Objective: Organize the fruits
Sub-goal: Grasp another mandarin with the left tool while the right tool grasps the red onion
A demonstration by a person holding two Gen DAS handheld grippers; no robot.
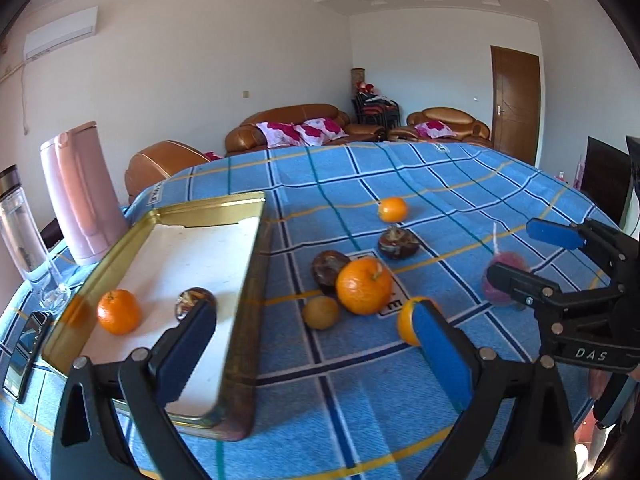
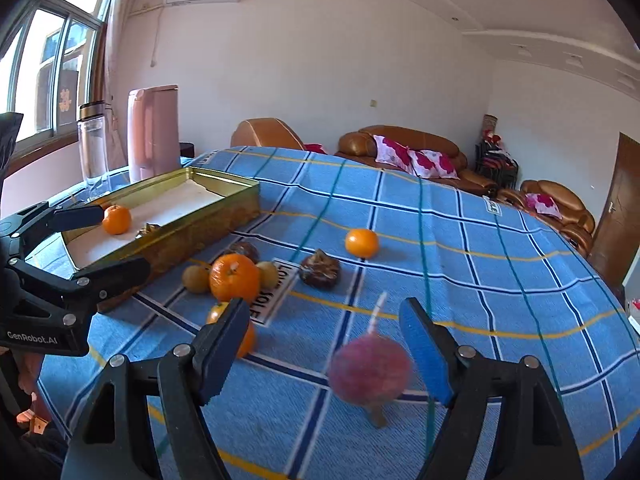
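Two fruits already lie in the gold tin [image 1: 256, 216]; left gripper [image 1: 316, 344] spread wide, empty, beside it. Right view: right gripper [image 2: 324, 344] open, unloaded, straddling a blurred purplish fruit [image 2: 370, 372] on the cloth. Likely light, soft-skinned; pinch gently across its middle.

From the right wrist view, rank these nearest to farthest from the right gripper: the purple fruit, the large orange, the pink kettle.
1. Purple fruit: blurred, between the open jaws of the right gripper, untouched by either.
2. Large orange: left of centre, in the fruit cluster on the blue checked cloth.
3. Pink kettle: far left, beyond the gold tin.
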